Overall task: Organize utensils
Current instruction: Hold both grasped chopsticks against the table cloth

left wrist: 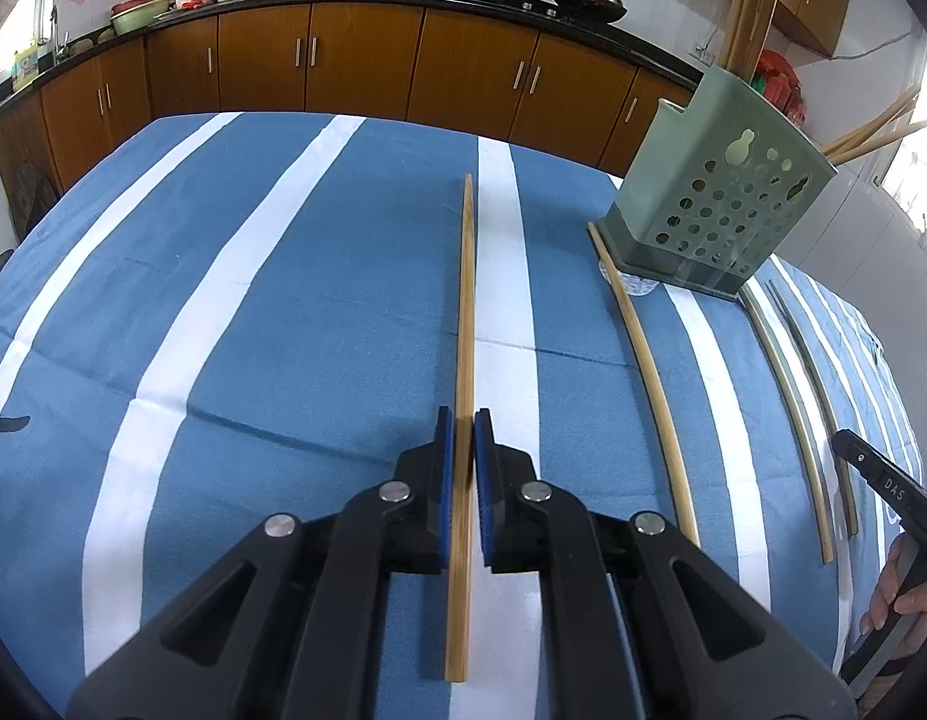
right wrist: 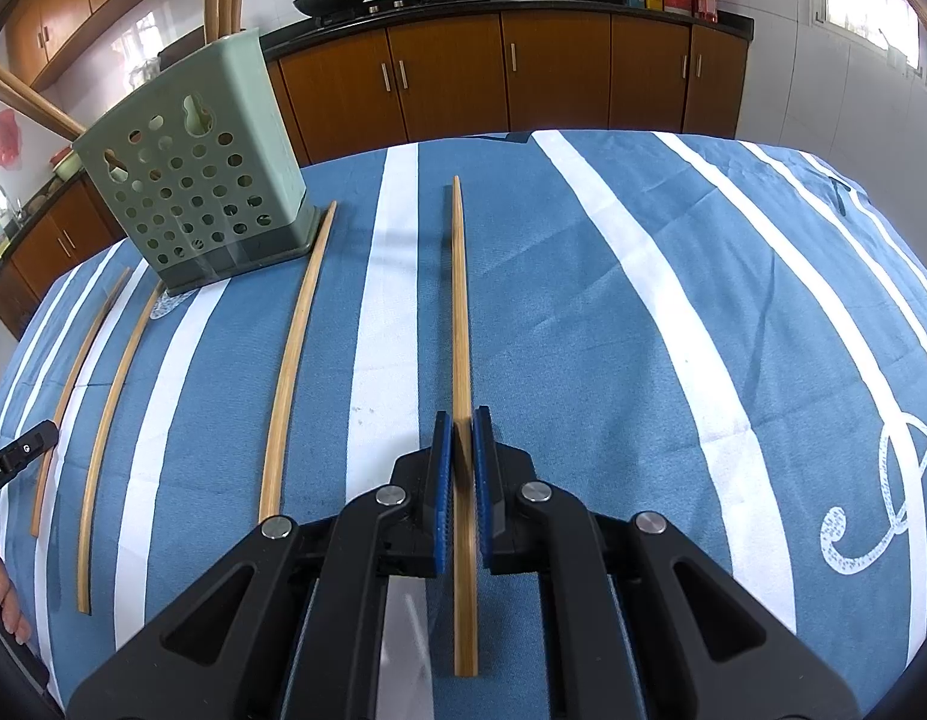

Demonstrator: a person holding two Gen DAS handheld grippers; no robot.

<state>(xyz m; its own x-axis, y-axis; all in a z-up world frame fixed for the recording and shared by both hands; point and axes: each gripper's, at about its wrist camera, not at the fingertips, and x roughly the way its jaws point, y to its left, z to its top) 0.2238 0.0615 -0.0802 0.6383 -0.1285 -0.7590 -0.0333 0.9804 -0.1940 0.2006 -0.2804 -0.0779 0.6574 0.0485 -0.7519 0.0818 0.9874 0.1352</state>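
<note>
left gripper (left wrist: 465, 420) — clamped on a chopstick (left wrist: 465, 300) | right gripper (right wrist: 463, 420) — clamped on another chopstick (right wrist: 460, 300) | holder (left wrist: 718, 180) stands beyond both | loose chopstick (right wrist: 295, 360) touches its base

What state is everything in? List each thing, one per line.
left gripper: shut on far-left chopstick
right gripper: shut on far-right chopstick
middle chopsticks: lying loose on the cloth
utensil holder: upright, stored chopsticks standing inside
</note>
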